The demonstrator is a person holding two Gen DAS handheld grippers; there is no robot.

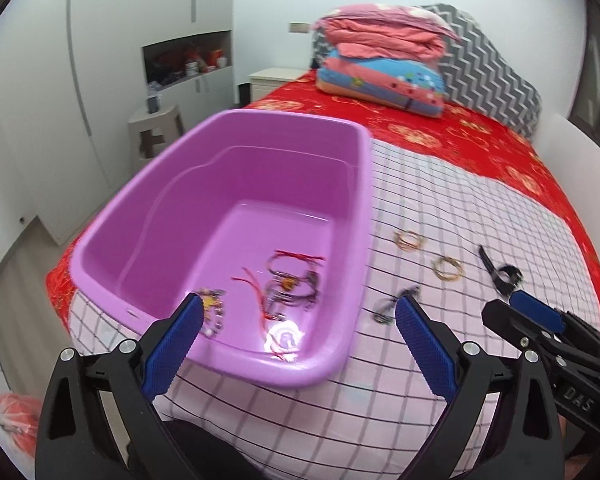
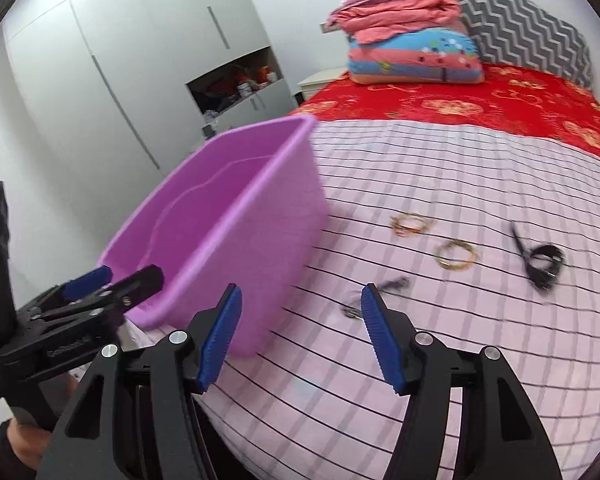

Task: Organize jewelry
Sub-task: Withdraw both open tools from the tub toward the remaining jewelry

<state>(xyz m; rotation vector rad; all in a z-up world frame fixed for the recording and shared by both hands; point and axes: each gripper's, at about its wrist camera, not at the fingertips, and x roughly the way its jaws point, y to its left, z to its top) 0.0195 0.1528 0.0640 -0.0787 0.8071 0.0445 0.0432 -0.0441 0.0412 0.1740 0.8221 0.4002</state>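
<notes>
Dark bracelet (image 2: 380, 294) on checked cloth (image 2: 460, 340), just beyond wide-open right gripper (image 2: 300, 308); left gripper (image 1: 298, 320) open too, over purple tub (image 1: 148, 216).

From my right wrist view, the purple tub's (image 2: 236, 216) near wall hides what lies inside. The small dark piece (image 2: 380, 292) near the bed's front edge is too blurry to name. My left wrist view cuts off the right gripper (image 1: 540, 316).

— What sits past the left jaws?
— The purple plastic tub (image 1: 172, 216), tangled red-cord bracelets (image 1: 292, 280) inside.
— And right of it?
— Two gold wire bangles (image 1: 410, 239), black strap (image 1: 504, 274) beyond.
</notes>
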